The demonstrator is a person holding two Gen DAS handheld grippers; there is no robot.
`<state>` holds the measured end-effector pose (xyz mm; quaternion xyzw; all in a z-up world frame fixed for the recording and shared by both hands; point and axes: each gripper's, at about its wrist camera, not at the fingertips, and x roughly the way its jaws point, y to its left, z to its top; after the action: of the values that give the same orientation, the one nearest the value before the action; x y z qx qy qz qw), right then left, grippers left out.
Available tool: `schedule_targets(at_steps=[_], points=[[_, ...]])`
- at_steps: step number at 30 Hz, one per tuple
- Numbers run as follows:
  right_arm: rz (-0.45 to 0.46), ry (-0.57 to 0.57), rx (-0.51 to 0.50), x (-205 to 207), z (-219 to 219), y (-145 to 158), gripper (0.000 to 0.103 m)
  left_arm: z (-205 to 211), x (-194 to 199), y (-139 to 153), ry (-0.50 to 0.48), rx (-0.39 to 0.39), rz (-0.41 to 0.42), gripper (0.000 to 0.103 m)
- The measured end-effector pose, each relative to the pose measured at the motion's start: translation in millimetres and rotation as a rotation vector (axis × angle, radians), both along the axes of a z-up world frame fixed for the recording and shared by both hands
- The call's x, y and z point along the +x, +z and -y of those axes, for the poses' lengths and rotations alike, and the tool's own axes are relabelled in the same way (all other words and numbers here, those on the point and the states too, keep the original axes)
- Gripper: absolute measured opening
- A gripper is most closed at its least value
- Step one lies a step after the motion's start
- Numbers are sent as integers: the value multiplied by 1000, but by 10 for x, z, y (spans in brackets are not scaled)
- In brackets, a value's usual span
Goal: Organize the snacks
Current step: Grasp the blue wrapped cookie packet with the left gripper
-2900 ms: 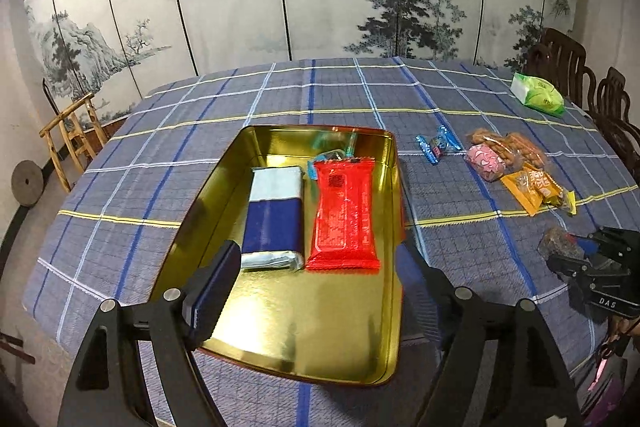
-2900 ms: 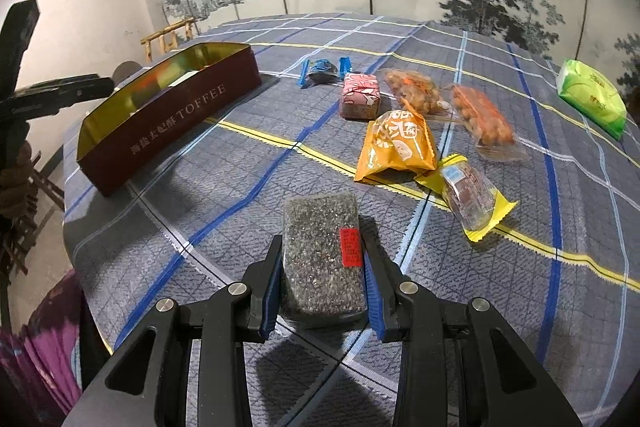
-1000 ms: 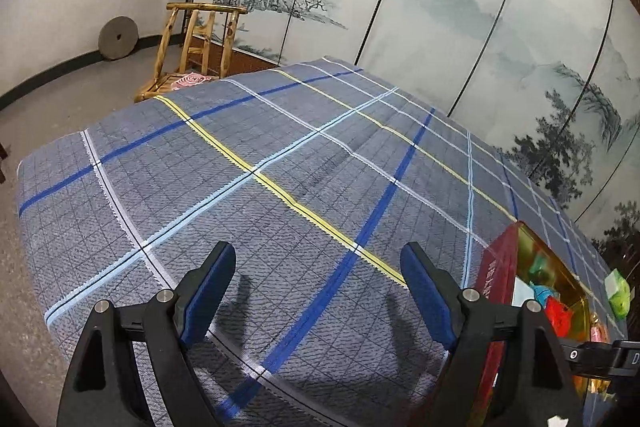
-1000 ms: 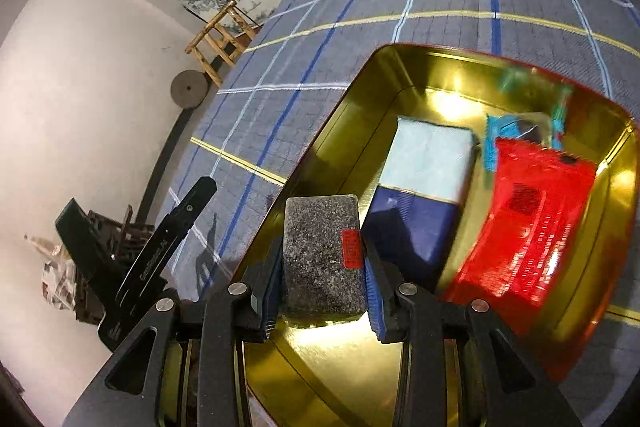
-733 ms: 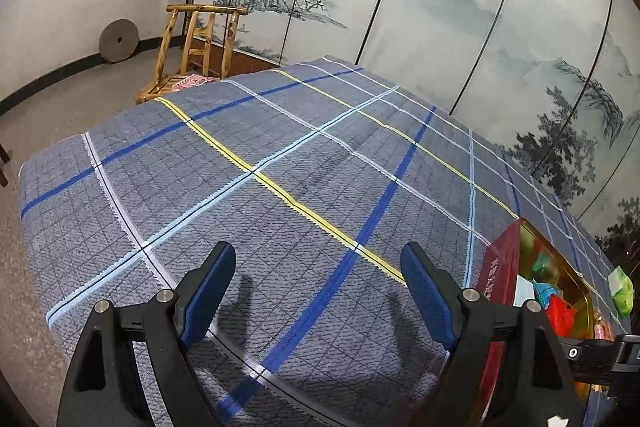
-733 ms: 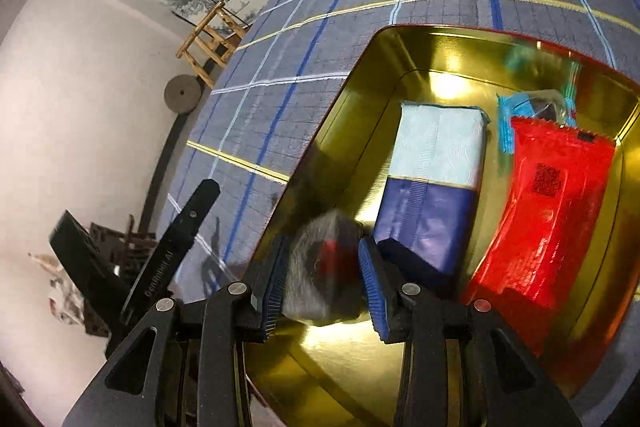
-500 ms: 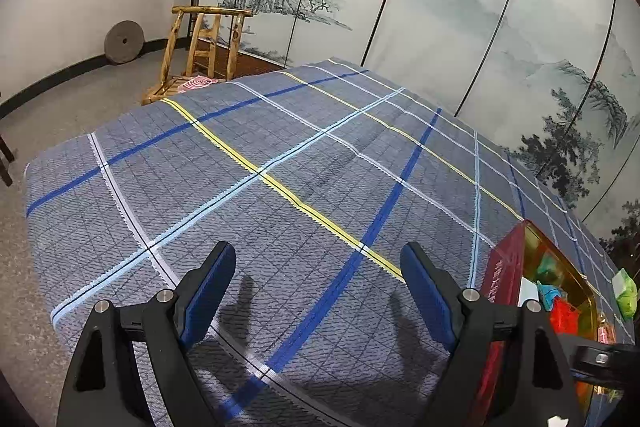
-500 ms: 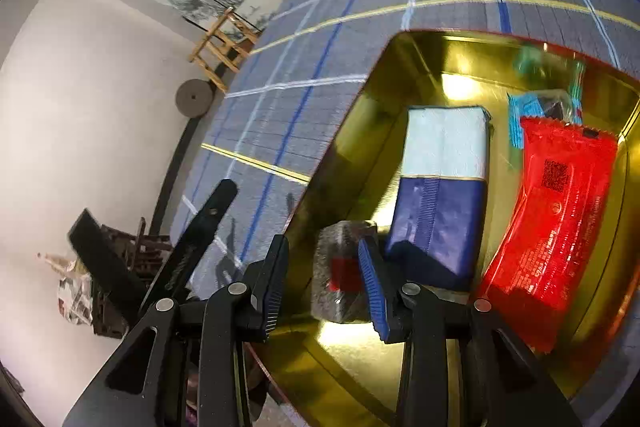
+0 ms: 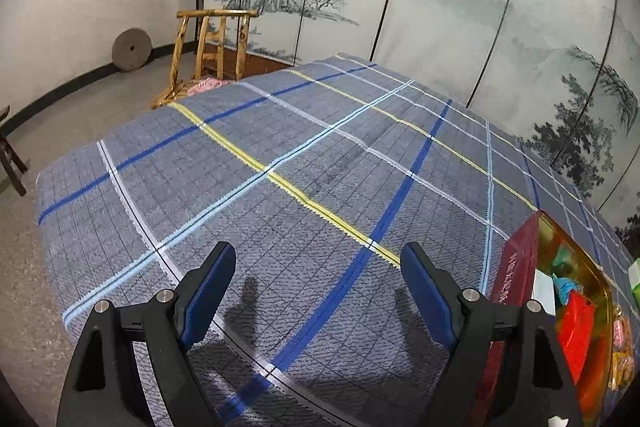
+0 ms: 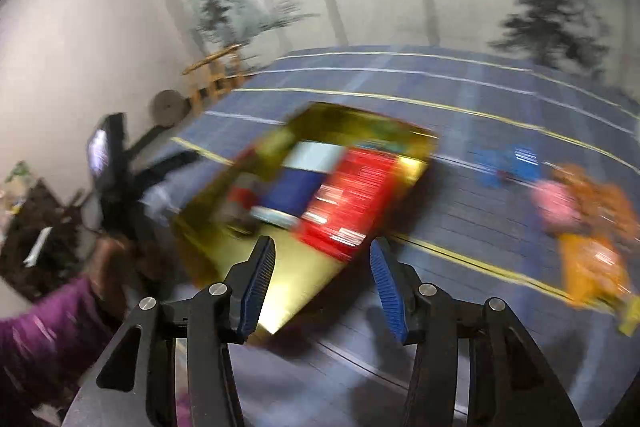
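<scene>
Right gripper (image 10: 322, 285), jaws just opened and empty, hovers over gold rectangular tin (image 10: 280, 291); orange and pink packets (image 10: 588, 263) at three o'clock remain loose.

Motion blur smears the tin (image 10: 224, 243) and loose snacks (image 10: 588, 223) beyond reading.

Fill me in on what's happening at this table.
A person is sorting snacks into a gold tin. The right hand-held gripper has just been opening; nothing sits between its fingers. The tin holds a red packet and a blue-and-white one; more snacks wait on the cloth. The left hand-held gripper hangs open and empty over bare cloth.
</scene>
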<state>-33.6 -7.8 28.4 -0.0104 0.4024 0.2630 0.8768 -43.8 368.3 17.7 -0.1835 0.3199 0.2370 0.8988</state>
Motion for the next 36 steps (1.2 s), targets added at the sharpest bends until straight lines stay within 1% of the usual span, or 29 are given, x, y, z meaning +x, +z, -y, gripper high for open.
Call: schedule_targets(at_steps=[2,3,5,7,9,10,11,13,16,17,19,21,22,23,25,26,28,29,30,32,34,36], points=[[6,-80,-65,-5,345,-60,53,62,-20,41,-5,44,-6,81],[-3,-128,-72,18,617,-93,53,102,-31,80,-9,60,-10,81],[-9,-211,-82,40,1041,-117,54,186,-86,186,-27,68,3,81],[-2,-279,-113,90,1396,-139,59,304,-142,347,-58,77,33,81],[2,-342,-131,134,1735,-164,65,485,-152,544,-112,97,59,81],[4,-371,-145,149,1895,-190,67,589,-138,640,-150,108,68,81],[3,-396,-161,181,2044,-222,67,756,-100,764,-213,128,74,83],[-4,-426,-178,219,2250,-280,67,1037,-16,919,-318,160,73,86],[-10,-459,-177,227,2525,-357,67,1687,186,1126,-547,233,55,91],[-10,-469,-170,241,2598,-377,67,1911,264,1154,-623,262,42,96],[-15,-480,-146,250,2673,-412,68,2294,402,1158,-752,304,18,98],[-35,-484,-107,268,2749,-492,69,2691,611,1111,-892,310,-24,98],[-30,-484,-95,261,2762,-483,69,2844,714,1072,-950,304,-49,98],[-17,-479,-81,238,2775,-469,72,3001,823,1024,-1003,310,-71,97],[-3,-466,-58,214,2789,-457,74,3288,1062,887,-1099,346,-129,97],[0,-461,-52,224,2791,-460,75,3364,1170,827,-1122,358,-158,93],[11,-441,-36,217,2786,-451,75,3486,1436,656,-1179,342,-241,85],[21,-432,-27,204,2784,-440,75,3535,1594,561,-1196,338,-284,72],[28,-427,-22,198,2774,-433,75,3569,1701,500,-1206,335,-313,66],[37,-414,-10,181,2764,-422,76,3592,1878,363,-1248,302,-378,66],[47,-402,4,155,2759,-411,77,3603,1980,273,-1263,311,-411,65],[56,-398,18,136,2766,-402,78,3621,2048,193,-1303,280,-450,65]])
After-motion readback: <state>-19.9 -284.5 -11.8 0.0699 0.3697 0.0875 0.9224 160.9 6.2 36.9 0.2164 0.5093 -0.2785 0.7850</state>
